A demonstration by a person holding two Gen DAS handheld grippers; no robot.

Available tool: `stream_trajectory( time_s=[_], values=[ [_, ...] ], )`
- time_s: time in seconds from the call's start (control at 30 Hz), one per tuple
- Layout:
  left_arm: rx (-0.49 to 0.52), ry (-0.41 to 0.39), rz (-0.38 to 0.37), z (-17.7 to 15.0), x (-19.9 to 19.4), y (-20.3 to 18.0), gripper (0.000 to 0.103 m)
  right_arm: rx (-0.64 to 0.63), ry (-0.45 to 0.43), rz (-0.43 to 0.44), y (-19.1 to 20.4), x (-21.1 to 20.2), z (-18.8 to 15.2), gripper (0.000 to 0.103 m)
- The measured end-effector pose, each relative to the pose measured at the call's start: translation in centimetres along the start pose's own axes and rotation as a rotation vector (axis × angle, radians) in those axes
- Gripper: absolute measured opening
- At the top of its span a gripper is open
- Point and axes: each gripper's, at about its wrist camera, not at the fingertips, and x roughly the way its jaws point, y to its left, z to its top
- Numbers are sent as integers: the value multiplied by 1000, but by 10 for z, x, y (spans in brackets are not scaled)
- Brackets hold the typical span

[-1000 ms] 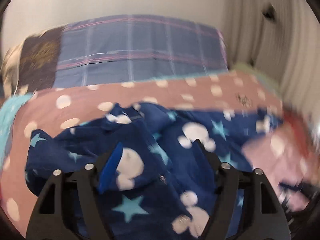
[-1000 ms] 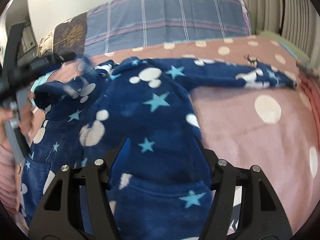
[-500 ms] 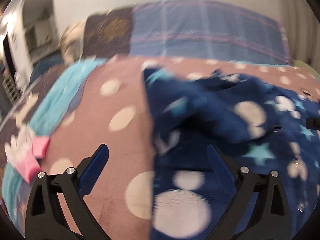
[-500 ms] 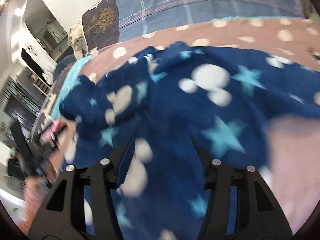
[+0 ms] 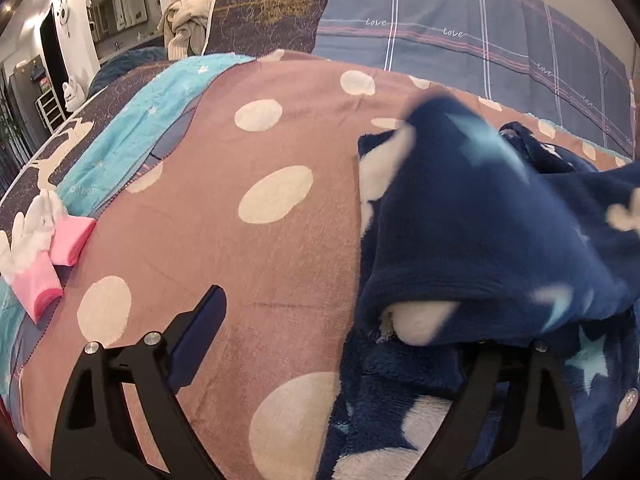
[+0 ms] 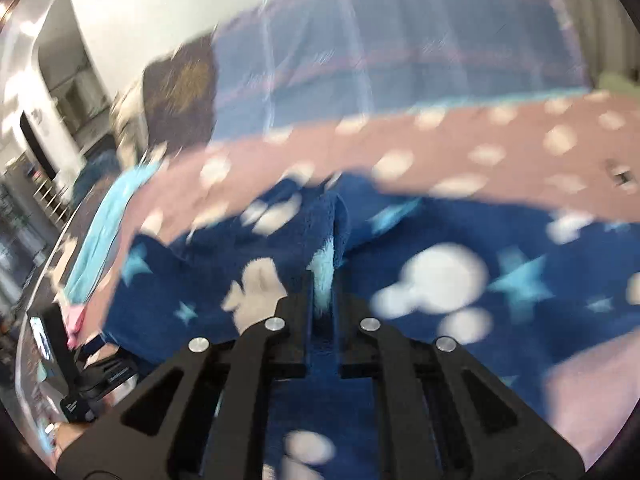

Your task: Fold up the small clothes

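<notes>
navy fleece garment [image 6: 460,240] pinched in right gripper [image 6: 323,280], left gripper [image 5: 340,320] agape beside it

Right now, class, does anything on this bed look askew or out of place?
The navy star-print garment lies bunched rather than flat, one flap draped over the left claw's right finger. The right claw pinches a ridge of it. Pink-cuffed gloves lie loose at the bed's edge.

Right wrist view smears with motion blur; navy fleece garment [image 5: 480,216] drapes over the left gripper [image 5: 344,320], hiding its right finger
</notes>
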Motion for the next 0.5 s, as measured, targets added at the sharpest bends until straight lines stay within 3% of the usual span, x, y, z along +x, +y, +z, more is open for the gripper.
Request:
stream_trajectory(
  time_s=[0.03, 0.2, 0.33, 0.37, 0.5],
  values=[
    [11, -7, -17, -1, -2, -3, 92, 12, 16, -47, -17, 0, -2, 7],
    [79, -38, -46, -1, -14, -11, 91, 147, 232, -107, -82, 39, -43, 12],
    [136, -44, -94, -6, -34, -9, 89, 190, 175, -38, -98, 25, -46, 14],
    [149, -48, -106, -7, -40, -8, 83, 172, 158, -36, -95, 22, -43, 21],
    [118, -125, -224, -1, -79, -3, 51, 82, 104, 86, -72, 9, -34, 21]
  ],
)
